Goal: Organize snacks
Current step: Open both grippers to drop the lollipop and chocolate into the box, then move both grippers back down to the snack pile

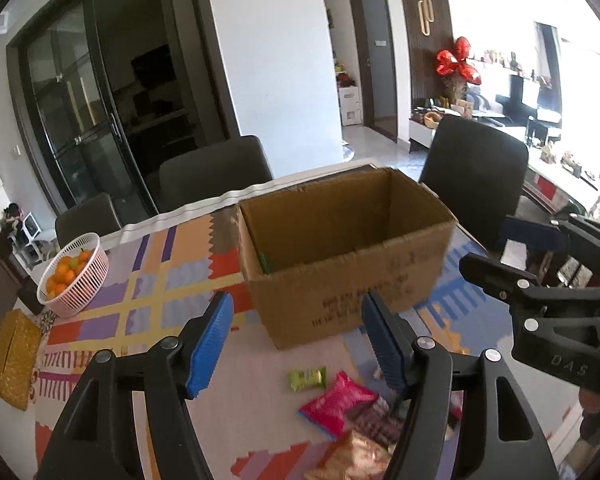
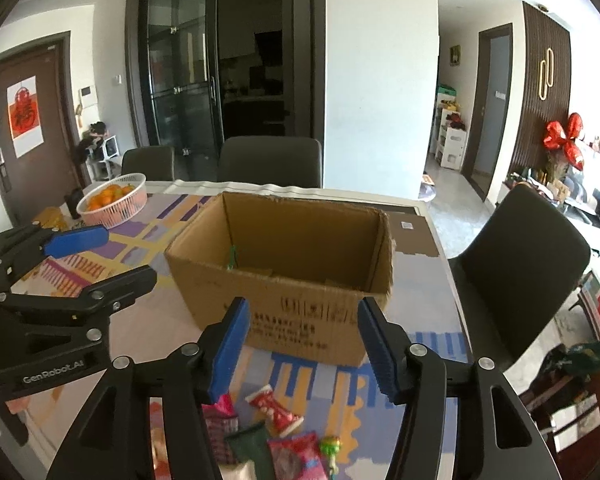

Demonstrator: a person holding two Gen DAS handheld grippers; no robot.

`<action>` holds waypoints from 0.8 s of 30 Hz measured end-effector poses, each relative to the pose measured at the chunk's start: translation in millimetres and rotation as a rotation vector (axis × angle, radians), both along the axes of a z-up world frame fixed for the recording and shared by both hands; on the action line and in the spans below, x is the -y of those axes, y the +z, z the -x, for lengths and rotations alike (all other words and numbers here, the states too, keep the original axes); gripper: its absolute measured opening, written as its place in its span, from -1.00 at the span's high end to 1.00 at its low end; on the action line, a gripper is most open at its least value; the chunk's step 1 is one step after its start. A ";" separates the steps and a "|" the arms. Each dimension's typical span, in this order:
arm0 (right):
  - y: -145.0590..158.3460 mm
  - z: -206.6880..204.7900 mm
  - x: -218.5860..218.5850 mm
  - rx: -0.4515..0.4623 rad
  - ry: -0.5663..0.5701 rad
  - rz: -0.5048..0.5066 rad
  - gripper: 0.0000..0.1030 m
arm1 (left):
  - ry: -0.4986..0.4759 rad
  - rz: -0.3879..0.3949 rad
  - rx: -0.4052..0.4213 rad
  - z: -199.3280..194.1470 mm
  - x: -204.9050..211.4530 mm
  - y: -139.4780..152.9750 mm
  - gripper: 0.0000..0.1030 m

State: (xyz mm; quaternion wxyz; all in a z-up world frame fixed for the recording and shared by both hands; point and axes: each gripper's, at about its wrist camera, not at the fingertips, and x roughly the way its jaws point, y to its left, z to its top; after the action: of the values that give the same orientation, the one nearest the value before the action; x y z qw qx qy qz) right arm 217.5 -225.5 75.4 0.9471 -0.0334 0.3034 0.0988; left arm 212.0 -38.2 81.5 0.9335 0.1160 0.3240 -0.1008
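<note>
An open cardboard box (image 1: 332, 216) (image 2: 300, 224) stands on the table with a patterned cloth, and a green item (image 1: 266, 262) leans on its inner left wall. Loose snacks lie in front of it: a green packet (image 1: 308, 379), a pink packet (image 1: 336, 404), a red-and-white packet (image 2: 274, 408), a dark green packet (image 2: 252, 448) and a lollipop (image 2: 331, 446). My left gripper (image 1: 296, 320) (image 2: 112, 258) hovers open before the box's left part, nothing between its blue pads. My right gripper (image 2: 302, 312) (image 1: 500, 248) is open and empty too, in front of the box.
A pink basket of oranges (image 1: 74, 276) (image 2: 114, 200) sits at the table's far left, and a golden tissue box (image 1: 12, 360) lies at the left edge. Dark chairs (image 1: 216, 172) (image 2: 520, 264) stand behind the table and to its right.
</note>
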 end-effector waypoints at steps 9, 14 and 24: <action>-10.7 45.1 -8.6 0.016 0.012 0.006 -0.28 | -0.068 -0.055 0.015 55.1 -3.1 -16.1 -0.35; -23.9 67.3 -17.2 0.009 0.033 0.020 -0.36 | -0.088 -0.068 -0.010 74.0 -9.5 -33.0 -0.38; -64.3 89.3 -39.3 -0.087 0.112 0.086 -0.43 | -0.154 -0.126 -0.068 94.7 -17.2 -70.0 -0.44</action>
State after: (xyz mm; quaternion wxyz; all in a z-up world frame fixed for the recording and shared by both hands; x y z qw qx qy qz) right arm 128.3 -186.2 11.1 0.9238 -0.0865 0.3459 0.1397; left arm 117.3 -21.0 11.5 0.9024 0.1954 0.3512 -0.1553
